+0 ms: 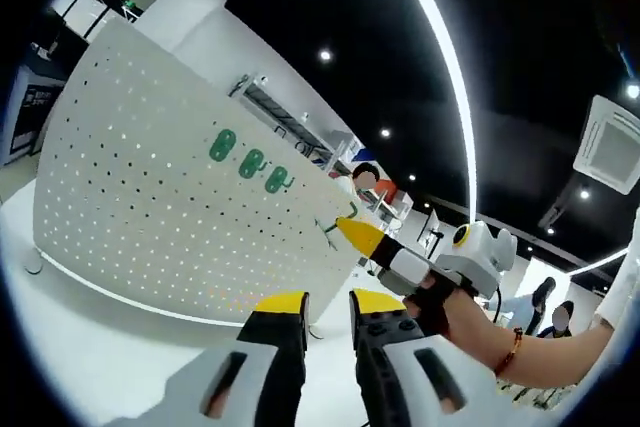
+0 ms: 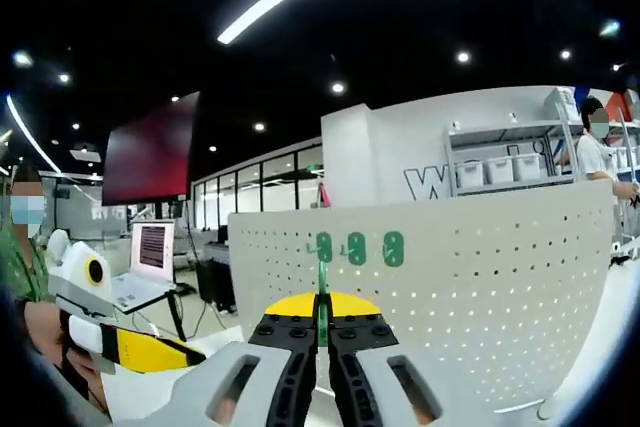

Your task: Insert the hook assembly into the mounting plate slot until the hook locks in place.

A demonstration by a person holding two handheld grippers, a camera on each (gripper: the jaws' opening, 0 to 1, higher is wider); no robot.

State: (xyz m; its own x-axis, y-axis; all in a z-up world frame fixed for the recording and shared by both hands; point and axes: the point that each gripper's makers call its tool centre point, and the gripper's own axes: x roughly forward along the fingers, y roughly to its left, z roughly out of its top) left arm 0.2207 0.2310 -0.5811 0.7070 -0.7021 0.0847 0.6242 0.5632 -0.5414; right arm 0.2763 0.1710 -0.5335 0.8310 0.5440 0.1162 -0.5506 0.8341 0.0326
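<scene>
A white pegboard mounting plate (image 1: 150, 207) stands upright, and three green hook plates (image 1: 251, 162) sit in a row near its top. My right gripper (image 1: 345, 230) comes in from the right, shut on a thin green hook (image 1: 328, 231) just off the board's right part. In the right gripper view the jaws (image 2: 322, 312) pinch that hook (image 2: 322, 292) upright in front of the pegboard (image 2: 480, 287), below the three green plates (image 2: 357, 248). My left gripper (image 1: 327, 307) stands open with nothing between its yellow-tipped jaws. It appears again, held by a hand, at the left (image 2: 185, 355).
The pegboard stands on a white table (image 1: 90, 347). Behind it are a laptop (image 2: 150, 252), a big dark-red screen (image 2: 150, 162) and shelves with bins (image 2: 500, 172). A person (image 2: 600, 152) stands far right; other people (image 1: 545, 312) are in the background.
</scene>
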